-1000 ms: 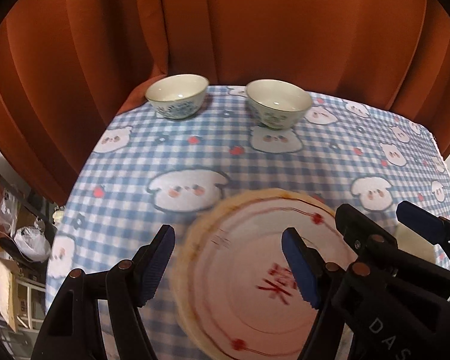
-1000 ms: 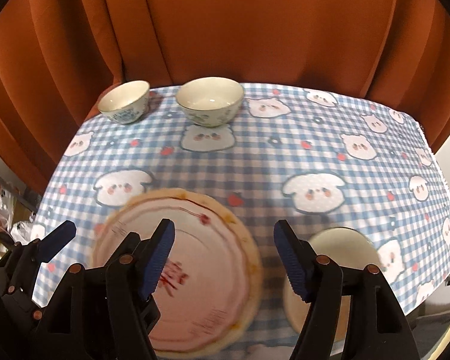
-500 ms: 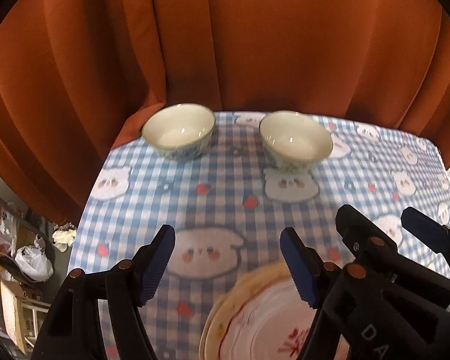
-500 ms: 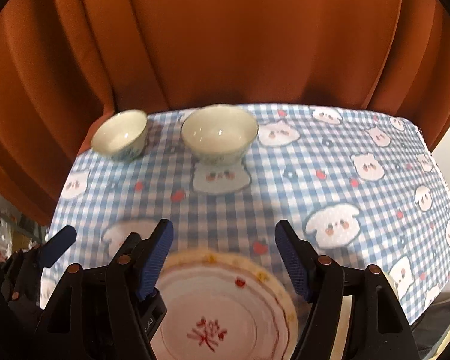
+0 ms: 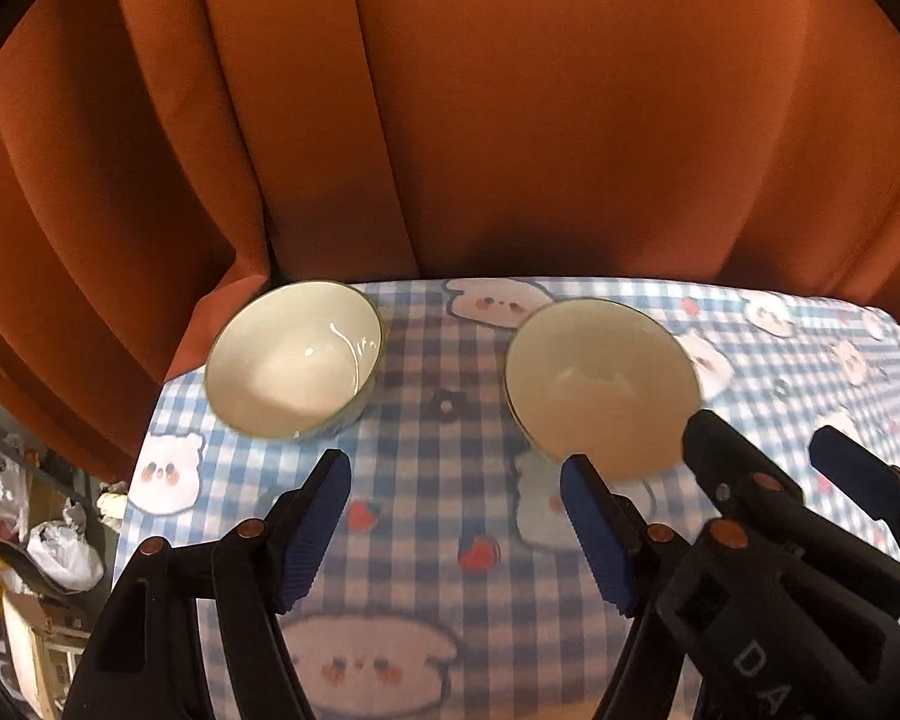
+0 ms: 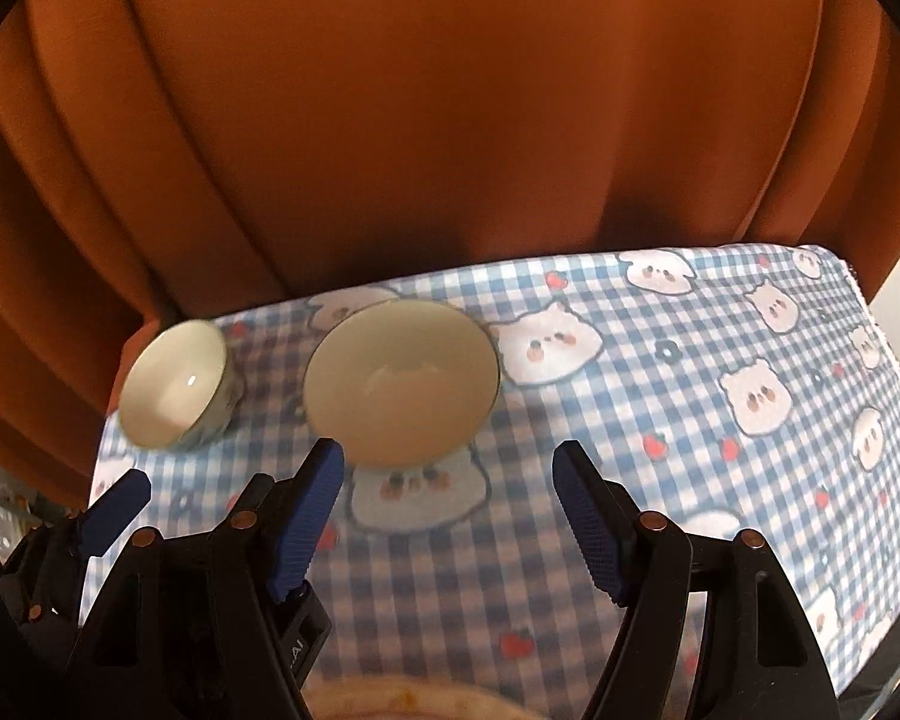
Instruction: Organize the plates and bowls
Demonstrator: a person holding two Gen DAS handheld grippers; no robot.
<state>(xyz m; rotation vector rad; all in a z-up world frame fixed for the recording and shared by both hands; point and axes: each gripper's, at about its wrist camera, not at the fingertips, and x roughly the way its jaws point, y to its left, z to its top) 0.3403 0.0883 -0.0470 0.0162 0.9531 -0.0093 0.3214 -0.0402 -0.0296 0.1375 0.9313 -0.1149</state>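
I have both grippers, left (image 5: 453, 531) and right (image 6: 450, 519), agape and empty, each with an unstacked bowl just ahead, left bowl (image 5: 294, 360) and right bowl (image 6: 401, 381), so stacking remains.

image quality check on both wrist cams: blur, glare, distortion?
Left wrist: motion-smeared checked blue tablecloth; sharp glare streak inside the left white ceramic bowl; fisheye bends the orange curtain, corners black. Right wrist: softer still, the larger white bowl has a smeared rim; warm dim light.
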